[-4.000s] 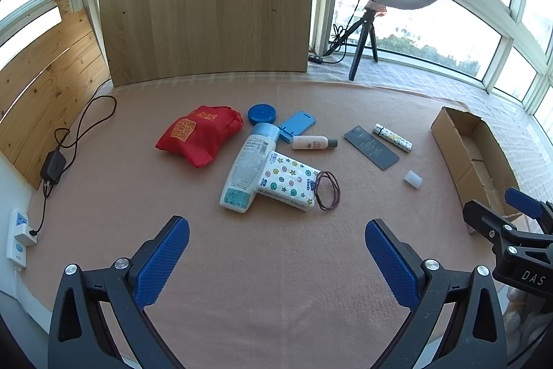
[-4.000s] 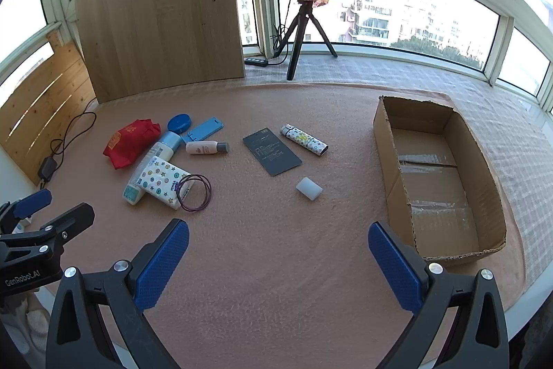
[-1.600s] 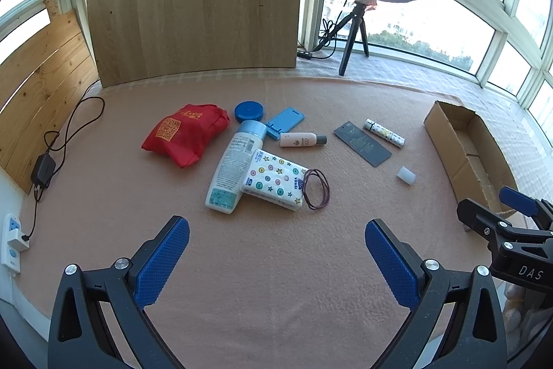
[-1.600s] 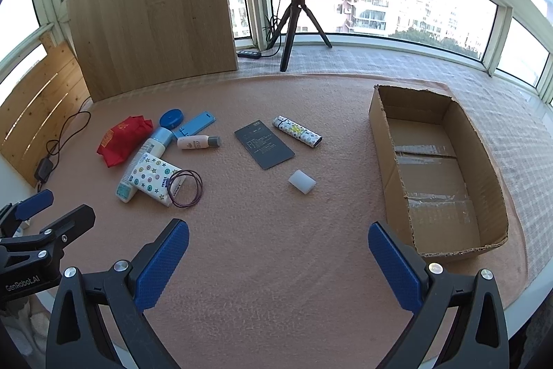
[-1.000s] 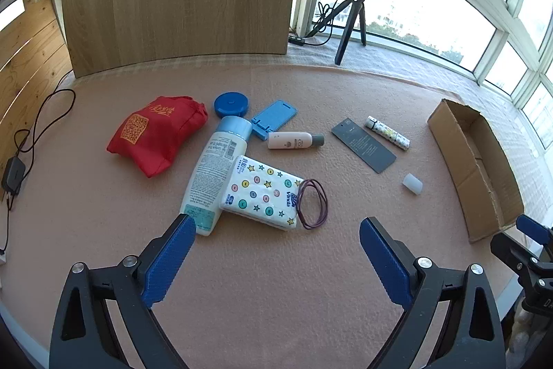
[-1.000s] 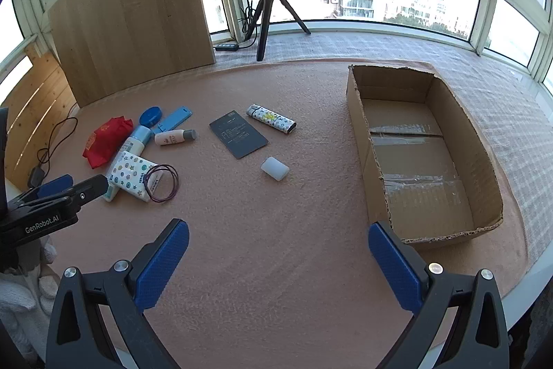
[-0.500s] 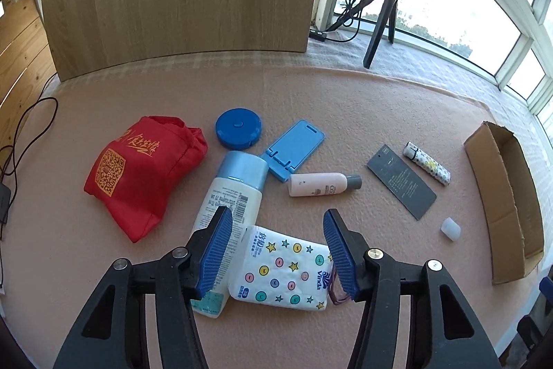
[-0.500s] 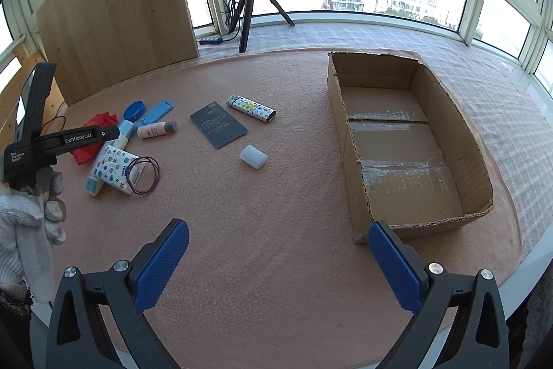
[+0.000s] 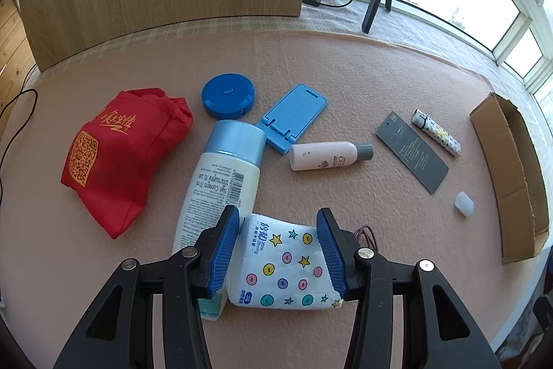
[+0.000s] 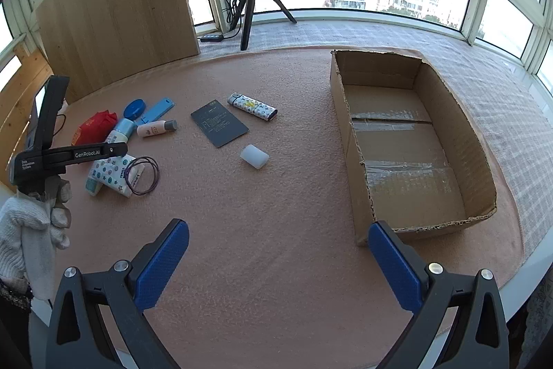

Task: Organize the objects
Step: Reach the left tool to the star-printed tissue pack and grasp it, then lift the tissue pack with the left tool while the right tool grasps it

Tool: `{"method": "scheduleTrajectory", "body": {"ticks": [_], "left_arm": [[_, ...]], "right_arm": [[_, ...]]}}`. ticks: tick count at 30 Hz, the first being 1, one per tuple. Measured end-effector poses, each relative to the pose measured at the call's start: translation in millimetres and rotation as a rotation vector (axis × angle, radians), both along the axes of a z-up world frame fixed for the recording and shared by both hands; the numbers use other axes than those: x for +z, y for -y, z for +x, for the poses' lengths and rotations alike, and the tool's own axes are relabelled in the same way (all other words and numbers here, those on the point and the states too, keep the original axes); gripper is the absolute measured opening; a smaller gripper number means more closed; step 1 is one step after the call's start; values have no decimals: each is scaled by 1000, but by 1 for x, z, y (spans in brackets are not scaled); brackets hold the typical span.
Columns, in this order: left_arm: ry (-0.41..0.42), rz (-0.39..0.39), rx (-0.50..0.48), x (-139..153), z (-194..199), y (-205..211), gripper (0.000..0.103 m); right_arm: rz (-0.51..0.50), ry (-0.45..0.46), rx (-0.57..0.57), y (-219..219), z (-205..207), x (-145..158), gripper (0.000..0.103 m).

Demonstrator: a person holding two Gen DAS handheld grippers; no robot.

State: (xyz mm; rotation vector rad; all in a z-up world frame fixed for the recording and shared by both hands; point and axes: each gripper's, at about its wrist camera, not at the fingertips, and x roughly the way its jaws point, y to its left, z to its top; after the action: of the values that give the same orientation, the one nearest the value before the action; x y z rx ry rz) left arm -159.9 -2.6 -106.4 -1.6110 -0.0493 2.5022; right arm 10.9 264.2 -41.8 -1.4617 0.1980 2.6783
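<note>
Now ribbed blue fingers (image 9: 221, 251) astride soft, star-printed tissue pack (image 9: 287, 265).

Left tongs (image 9: 278, 242) straddle the white star-printed tissue pack (image 9: 287, 265), which lies against the white blue-capped lotion bottle (image 9: 221, 185) on its left. Red fabric pouch (image 9: 114, 151) further left; round blue case (image 9: 228, 95) behind. Open brown cardboard box (image 10: 408, 140) far right on the bench (image 10: 276, 230).

Our left tool (image 9: 278, 251) has dropped from high over the worktop and narrowed its wide jaws around the tissue pack (image 9: 285, 268); our right tool (image 10: 276, 260) has swung toward the cardboard box (image 10: 408, 140).
</note>
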Motion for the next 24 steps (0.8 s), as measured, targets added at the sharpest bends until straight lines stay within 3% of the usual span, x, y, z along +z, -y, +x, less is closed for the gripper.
{"method": "scheduleTrajectory", "body": {"ticks": [17, 24], "left_arm": [[55, 112, 9, -14, 74, 11, 51], [63, 142, -62, -15, 107, -9, 51]], "right_arm": [[-2, 3, 76, 22, -9, -1, 103], [-11, 7, 94, 28, -12, -3, 103]]}}
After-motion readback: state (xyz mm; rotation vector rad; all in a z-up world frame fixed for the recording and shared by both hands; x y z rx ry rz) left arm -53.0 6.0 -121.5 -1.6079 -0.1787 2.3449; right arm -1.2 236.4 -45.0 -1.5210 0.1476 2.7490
